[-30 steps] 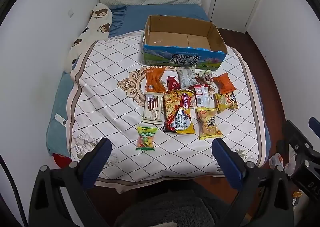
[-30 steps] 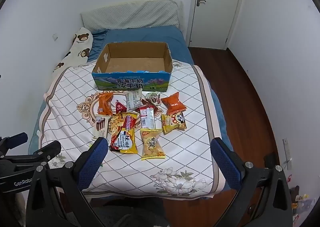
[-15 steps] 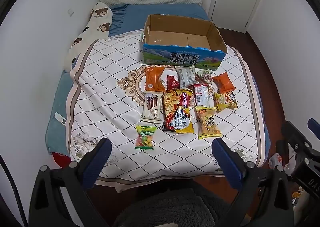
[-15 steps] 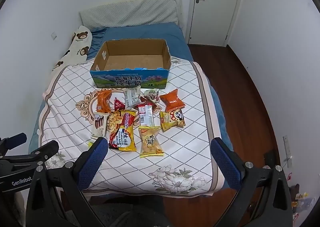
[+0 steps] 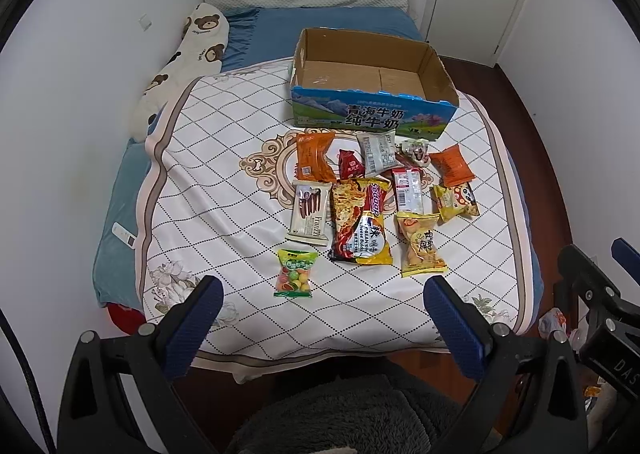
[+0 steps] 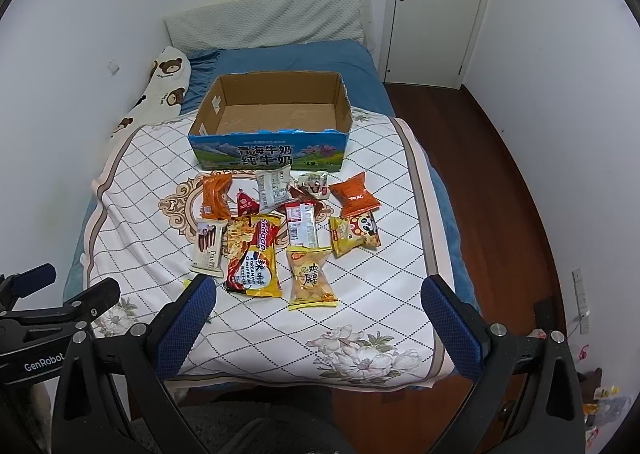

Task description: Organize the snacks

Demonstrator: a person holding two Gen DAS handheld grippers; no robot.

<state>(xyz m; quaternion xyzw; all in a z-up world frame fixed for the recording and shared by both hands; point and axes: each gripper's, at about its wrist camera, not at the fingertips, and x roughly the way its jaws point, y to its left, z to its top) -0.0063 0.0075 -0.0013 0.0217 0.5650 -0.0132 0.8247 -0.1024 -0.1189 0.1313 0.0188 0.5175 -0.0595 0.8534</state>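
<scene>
Both tools are held above the foot of the bed (image 5: 132,213), facing the snacks. Left tool (image 5: 322,296): jaws wide apart, nothing between them. Right tool (image 6: 318,296): likewise spread, holding nothing.

Box (image 6: 276,151) sits open at mid-bed, past the snacks; its floor is bare cardboard (blue printed front faces the cameras).

The snacks lie on the quilt (image 5: 216,189) just in front of the box, in a loose cluster:
- orange pack (image 5: 314,161), far left of the back row
- small red pack (image 5: 351,169), just beside it
- grey-white pack (image 5: 378,151), close to the box front
- mixed wrapper (image 5: 416,151), right of that
- orange bag (image 5: 452,165), far right
- wafer pack (image 5: 310,211), left of centre
- noodle pack (image 5: 362,225), large and central, its edge touching the wafer pack
- red-white pack (image 5: 408,189)
- panda bag (image 5: 456,201)
- yellow bag (image 5: 422,244), nearest on the right
- candy bag (image 5: 295,273), alone at the near left, apart from the rest (mostly hidden behind a finger in the right view)

A bear pillow (image 6: 164,85) lies along the wall side.
</scene>
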